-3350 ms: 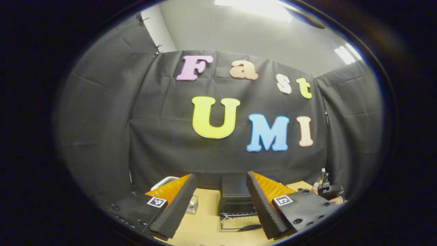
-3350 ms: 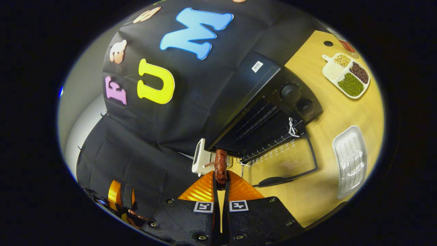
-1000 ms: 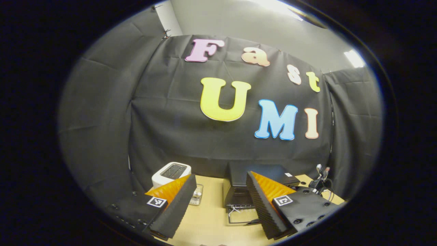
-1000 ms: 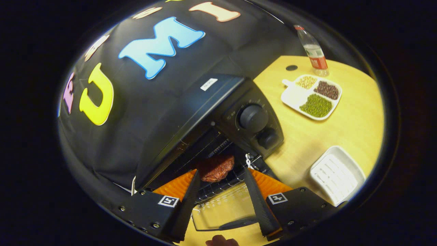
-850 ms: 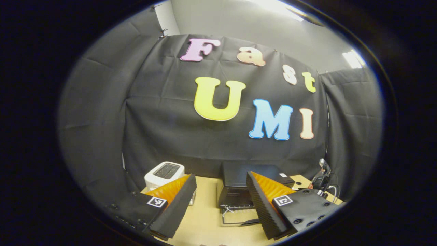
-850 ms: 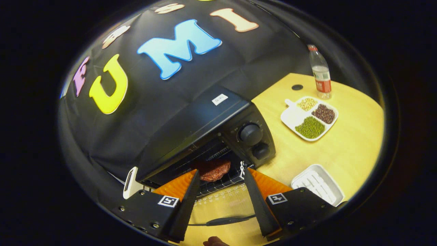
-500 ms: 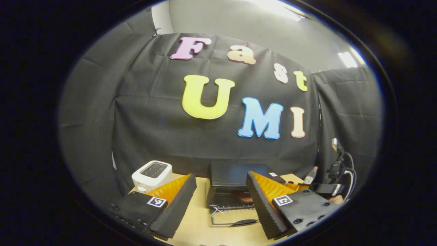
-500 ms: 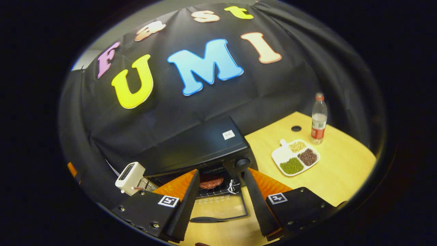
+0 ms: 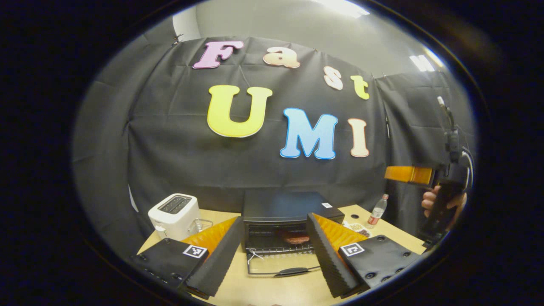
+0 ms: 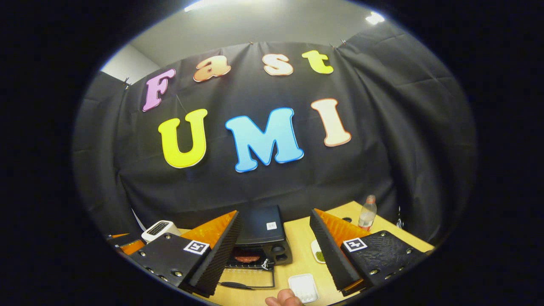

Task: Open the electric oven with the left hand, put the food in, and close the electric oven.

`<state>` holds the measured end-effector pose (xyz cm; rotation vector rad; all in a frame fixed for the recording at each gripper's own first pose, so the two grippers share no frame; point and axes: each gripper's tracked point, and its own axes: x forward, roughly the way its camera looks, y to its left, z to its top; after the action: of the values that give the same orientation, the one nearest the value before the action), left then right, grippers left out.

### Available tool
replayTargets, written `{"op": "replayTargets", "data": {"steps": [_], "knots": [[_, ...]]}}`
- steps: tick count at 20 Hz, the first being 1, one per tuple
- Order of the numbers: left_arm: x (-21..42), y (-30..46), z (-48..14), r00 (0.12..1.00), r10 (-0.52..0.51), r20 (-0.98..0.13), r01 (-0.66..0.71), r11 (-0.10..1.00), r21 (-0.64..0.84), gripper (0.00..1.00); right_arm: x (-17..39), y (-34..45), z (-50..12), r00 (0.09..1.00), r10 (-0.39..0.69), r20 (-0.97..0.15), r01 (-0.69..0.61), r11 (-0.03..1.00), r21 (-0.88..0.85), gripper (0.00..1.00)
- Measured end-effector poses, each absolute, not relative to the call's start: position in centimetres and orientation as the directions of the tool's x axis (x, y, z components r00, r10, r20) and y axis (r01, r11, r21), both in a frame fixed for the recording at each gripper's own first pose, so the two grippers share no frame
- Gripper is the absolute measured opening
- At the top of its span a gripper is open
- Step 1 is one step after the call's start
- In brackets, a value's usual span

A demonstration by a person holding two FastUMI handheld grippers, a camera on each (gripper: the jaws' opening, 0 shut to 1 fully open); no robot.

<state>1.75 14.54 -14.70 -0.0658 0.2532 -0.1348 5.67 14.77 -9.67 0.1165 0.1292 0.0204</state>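
Left claw: fingers spread wide apart, nothing between them, raised above the near edge of the table and facing the oven.

Right claw: fingers spread wide apart, empty, held high over the near edge of the table. In the left gripper view it appears at far right, level with the booth wall, with a hand around its grip.

Oven: black, at the middle of the table against the back edge. Door dropped flat onto the table toward the near edge, handle at its front. Two knobs on the right of the oven front, seen in the right gripper view.

Food: a reddish-brown patty lying on the wire rack inside the open oven, apart from both claws; also seen in the right gripper view.

Toaster: white, near the back left corner of the table, left of the oven and well apart from it.

Bottle: clear, with a red cap and label, upright near the back right corner.

Divided plate: white, with green grains in one compartment, right of the oven; partly hidden by a finger of the right claw.

White tray: ribbed, near the front edge of the table, right of the oven door.

Fingertip: of a person, at the bottom of the right gripper view, just beside the tray.
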Motion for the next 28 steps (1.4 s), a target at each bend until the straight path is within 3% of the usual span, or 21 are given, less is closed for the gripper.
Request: {"op": "replayTargets", "data": {"steps": [3,10,18,28], "knots": [[1.6,12.1,-16.6,0.947,-0.144,-0.287,0.126,0.989,-0.077,1.0,5.0,13.8,-7.3,0.995,0.054,-0.087,-0.049,0.997,0.058,0.98],[1.2,7.8,-25.6,0.856,-0.146,-0.497,0.122,0.989,-0.081,0.98,5.0,10.3,-4.5,0.997,0.059,-0.042,-0.056,0.996,0.075,0.98],[1.6,6.0,-35.7,0.716,-0.168,-0.678,0.154,0.985,-0.081,0.98,6.0,5.8,-5.2,0.997,0.031,-0.071,-0.027,0.998,0.062,0.98],[0.8,6.8,-44.3,0.533,-0.103,-0.84,0.121,0.992,-0.045,0.98,6.5,1.9,-8.3,0.988,-0.04,-0.149,0.048,0.998,0.048,0.98]]}}
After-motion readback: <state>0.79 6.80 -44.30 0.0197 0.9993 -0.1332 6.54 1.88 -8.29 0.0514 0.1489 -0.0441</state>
